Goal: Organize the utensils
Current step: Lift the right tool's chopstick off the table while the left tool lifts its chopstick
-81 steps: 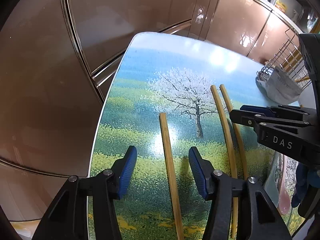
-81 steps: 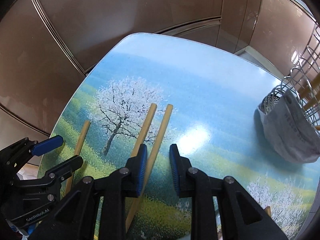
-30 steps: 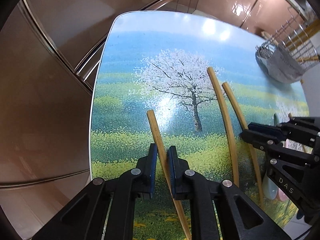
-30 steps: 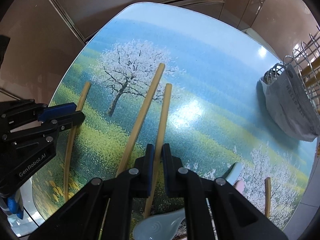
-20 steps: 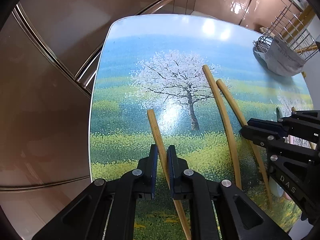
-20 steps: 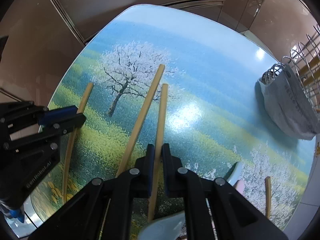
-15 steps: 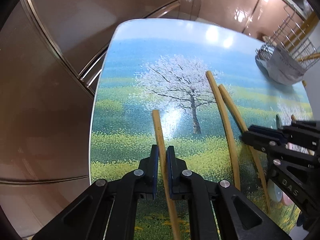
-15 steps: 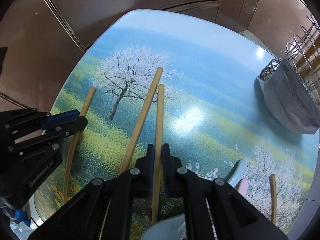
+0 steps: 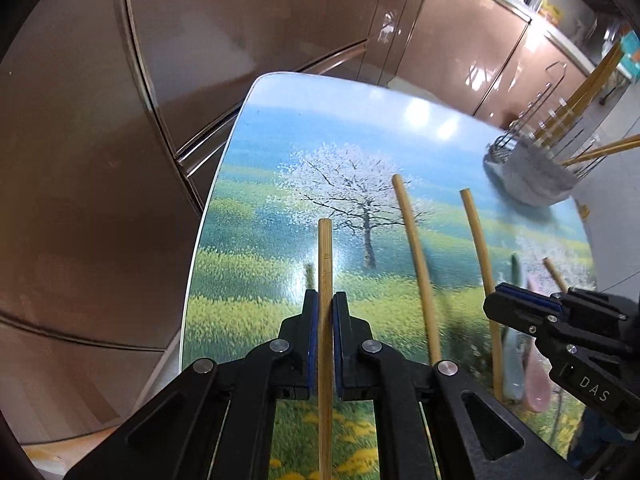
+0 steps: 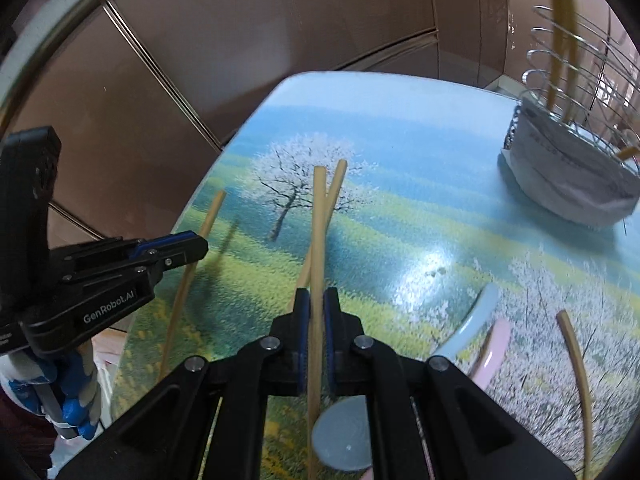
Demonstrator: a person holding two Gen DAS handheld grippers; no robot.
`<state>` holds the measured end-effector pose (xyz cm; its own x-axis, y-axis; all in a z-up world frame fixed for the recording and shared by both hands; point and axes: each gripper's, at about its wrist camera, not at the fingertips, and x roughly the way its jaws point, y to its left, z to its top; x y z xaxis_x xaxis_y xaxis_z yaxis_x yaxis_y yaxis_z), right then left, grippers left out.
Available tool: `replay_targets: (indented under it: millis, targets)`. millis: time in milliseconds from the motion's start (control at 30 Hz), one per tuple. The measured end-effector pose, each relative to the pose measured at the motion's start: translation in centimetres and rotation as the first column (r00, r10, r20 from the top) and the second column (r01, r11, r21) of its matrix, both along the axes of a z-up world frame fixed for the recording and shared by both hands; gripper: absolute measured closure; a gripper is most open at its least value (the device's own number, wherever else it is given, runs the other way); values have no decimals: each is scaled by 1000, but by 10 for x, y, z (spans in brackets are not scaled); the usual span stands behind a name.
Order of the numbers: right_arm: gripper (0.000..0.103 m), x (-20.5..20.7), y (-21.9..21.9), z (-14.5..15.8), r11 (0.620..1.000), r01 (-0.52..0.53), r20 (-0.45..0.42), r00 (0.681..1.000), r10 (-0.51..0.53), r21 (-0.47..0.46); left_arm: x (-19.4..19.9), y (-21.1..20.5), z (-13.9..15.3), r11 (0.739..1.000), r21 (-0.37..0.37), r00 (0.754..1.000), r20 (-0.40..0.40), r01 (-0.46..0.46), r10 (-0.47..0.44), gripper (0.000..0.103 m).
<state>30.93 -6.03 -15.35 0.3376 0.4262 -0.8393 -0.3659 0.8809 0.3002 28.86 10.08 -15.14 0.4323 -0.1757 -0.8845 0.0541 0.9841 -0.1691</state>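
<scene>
**utensil_nerd:** Two chopsticks are in play. The left gripper (image 9: 325,308) is clamped on one chopstick (image 9: 325,256), and the right gripper (image 10: 316,304) is pinching the second chopstick (image 10: 318,220). Both sticks run straight out along the fingers, long axis pointing away toward the far end of the table (image 9: 256,128), tips off the surface from what I can tell by the shadows underneath.

**mika_k:** So where do they go? That wire holder (image 10: 576,140) at the far right corner?

**utensil_nerd:** That's my guess, it already has chopsticks standing in it. What the next move hinges on: the holder sits far and to the right of both grippers, and the right one is clearly nearer to it. The left gripper is out at the left edge, well apart from it.

**mika_k:** And the sticks are lying flat-ish while the holder wants them upright.

**utensil_nerd:** Yep, so each one probably needs tipping up before it drops in. Right side should go first, or the two arms would likely cross.

**mika_k:** Anything left on the table?

**utensil_nerd:** One loose chopstick (image 10: 334,188) just beside the right gripper's stick, another chopstick (image 10: 576,364) near the right edge, plus a blue spoon (image 10: 472,328) and a pink spoon (image 10: 494,352) lying near the right gripper.
</scene>
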Motion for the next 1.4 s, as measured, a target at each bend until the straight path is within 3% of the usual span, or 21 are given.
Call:
replay_targets:
  millis: [333,500,633,867,1067,1200,1400]
  targets:
    - [97,-44,-34,50,986,43,112,992,-61,163,-42,-2,59,996,-89,989,148,19,-6,97]
    - [97,-68,-61,92,972,71,211,970,-120,224,-61,-12,109,985,-162,965,263,66,-21,97]
    - [97,-81,-92,134,959,97,302,936,-179,268,-65,-31,153,966,-229,931,363,121,-31,97]
    - [97,-84,-145,211,938,145,478,830,-288,314,-49,-71,224,917,-328,853,521,225,-23,97]
    - [97,-62,-178,252,924,148,582,739,-341,353,-7,-111,256,887,-367,797,603,281,-3,97]
    - [97,-40,-198,267,919,130,637,684,-355,372,22,-137,270,878,-383,776,630,287,21,97]
    - [97,-4,-228,282,916,95,714,597,-366,390,52,-172,274,906,-353,704,704,233,93,97]
